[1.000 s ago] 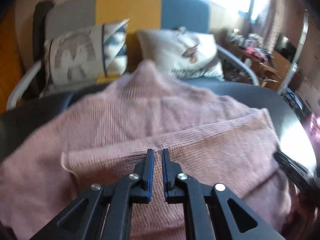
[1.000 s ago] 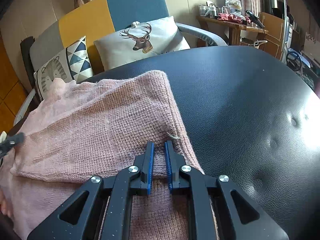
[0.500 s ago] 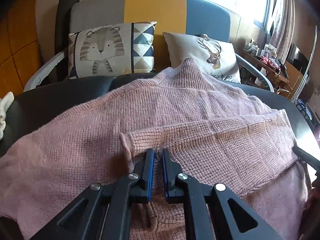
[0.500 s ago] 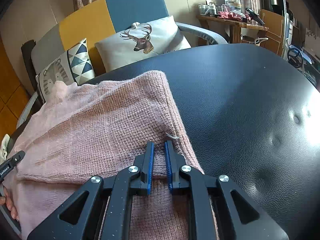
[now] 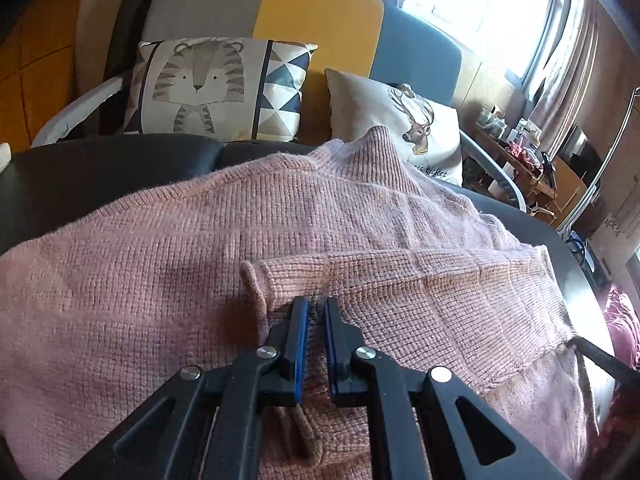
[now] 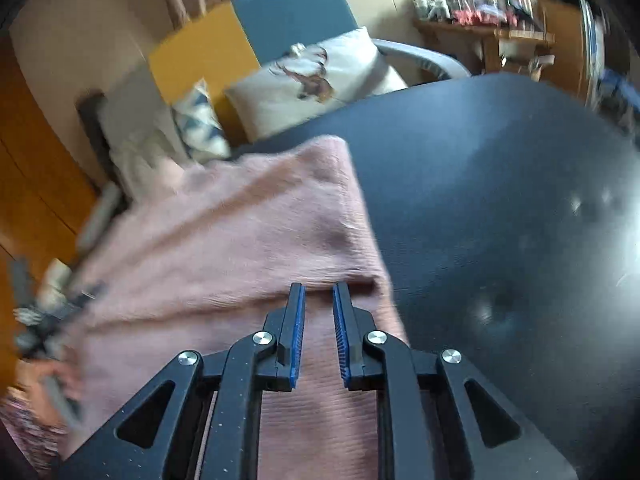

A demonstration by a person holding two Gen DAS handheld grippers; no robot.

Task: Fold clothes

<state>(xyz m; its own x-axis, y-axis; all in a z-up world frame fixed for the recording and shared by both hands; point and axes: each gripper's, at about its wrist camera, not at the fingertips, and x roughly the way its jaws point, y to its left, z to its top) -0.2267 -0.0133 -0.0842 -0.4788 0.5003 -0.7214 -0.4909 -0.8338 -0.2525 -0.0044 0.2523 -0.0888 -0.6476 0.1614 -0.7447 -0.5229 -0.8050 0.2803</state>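
A pink knitted sweater [image 5: 160,280] lies spread on the black padded table [image 5: 80,176], its lower part folded back over the body. My left gripper [image 5: 316,304] is shut on the folded edge near its left corner, with knit bunched between the blue pads. In the blurred right wrist view the sweater [image 6: 240,232] covers the left half of the table [image 6: 500,200]. My right gripper [image 6: 319,288] hangs over the fold's right end; its jaws are opening and no cloth is pinched between the pads. The left gripper [image 6: 48,320] is a blur at the left.
Behind the table stands a grey, yellow and blue sofa [image 5: 320,12] with a tiger cushion [image 5: 208,88] and a deer cushion [image 5: 400,128]. A cluttered wooden desk [image 5: 540,176] is at the far right. Bare black table [image 6: 520,280] lies right of the sweater.
The right gripper's jaws have parted off the folded edge and that view has gone blurred as it moves. The left gripper shifted along the sweater, still holding the fold.
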